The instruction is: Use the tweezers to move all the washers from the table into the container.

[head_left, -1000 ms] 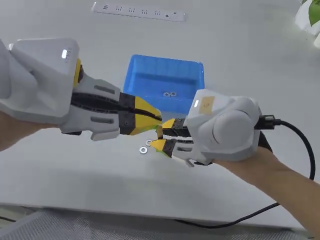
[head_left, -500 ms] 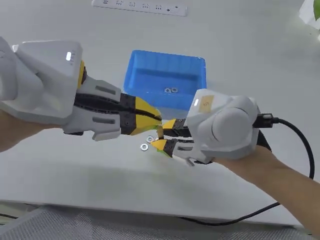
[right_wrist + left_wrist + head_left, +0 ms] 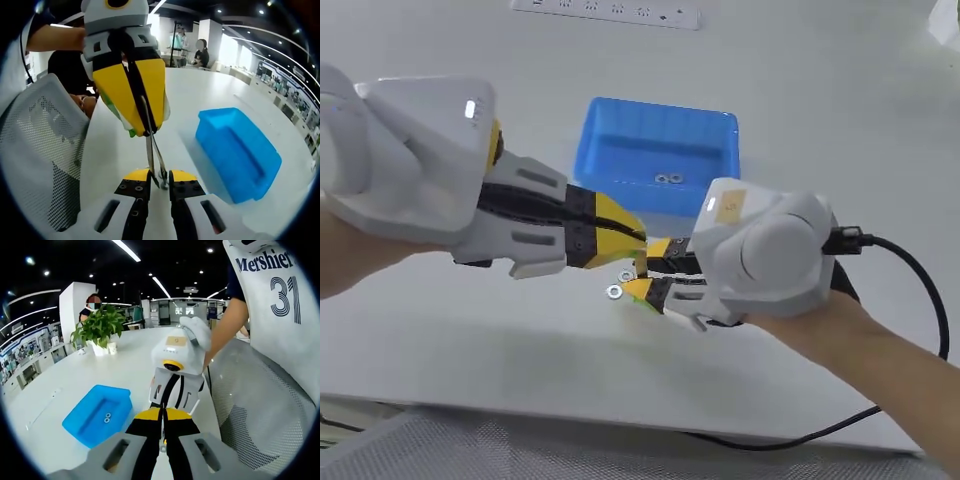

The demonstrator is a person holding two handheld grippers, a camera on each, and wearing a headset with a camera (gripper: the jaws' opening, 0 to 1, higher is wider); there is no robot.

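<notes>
Tweezers (image 3: 149, 150), two thin steel legs, are pinched in the closed left gripper (image 3: 635, 240). Their long axis runs toward the right gripper (image 3: 648, 268), whose yellow jaws stand apart on either side of the tips; whether they press the legs I cannot tell. A washer (image 3: 613, 292), a small flat shiny ring, lies on the smooth white table (image 3: 520, 340) at frame centre, just below-left of those tips, with a second just above-right of it. The tips probably need only dip that way, and both grippers are about equally near. Higher in the frame, the shallow blue plastic container (image 3: 620, 150) already has two washers in it.
</notes>
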